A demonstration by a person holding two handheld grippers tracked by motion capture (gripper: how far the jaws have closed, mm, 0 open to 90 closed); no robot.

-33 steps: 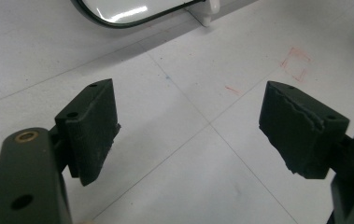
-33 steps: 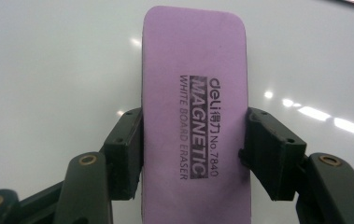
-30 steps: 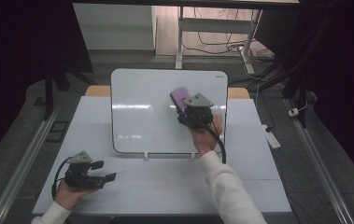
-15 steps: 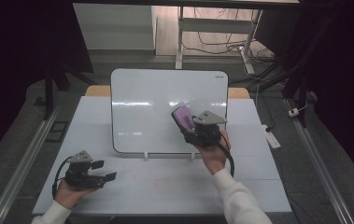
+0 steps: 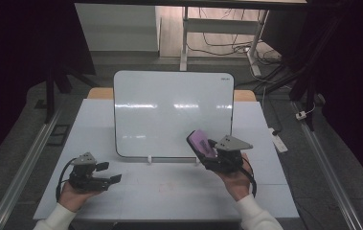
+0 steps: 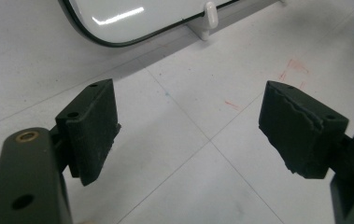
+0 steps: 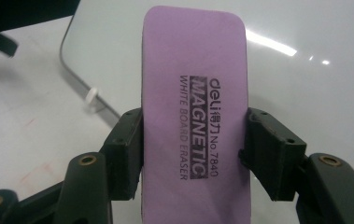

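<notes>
A white board (image 5: 172,112) leans upright on small white feet at the middle of the table. My right gripper (image 5: 207,149) is shut on a purple whiteboard eraser (image 5: 199,142), holding it near the board's lower right corner. In the right gripper view the eraser (image 7: 195,116) sits lengthwise between both pads, its printed label facing the camera. My left gripper (image 5: 109,173) rests low at the front left of the table with its jaws open and nothing between them. In the left gripper view the open gripper (image 6: 188,130) hovers over bare table, with the board's lower corner (image 6: 118,18) beyond.
The white table (image 5: 169,191) has faint red marks (image 6: 296,70) in front of the board. A white power strip (image 5: 279,140) lies on the floor to the right. Metal rails run along both sides of the table.
My right gripper has carried the eraser down and toward the near right, from the board's upper middle to its lower right corner. The left gripper has stayed put.
</notes>
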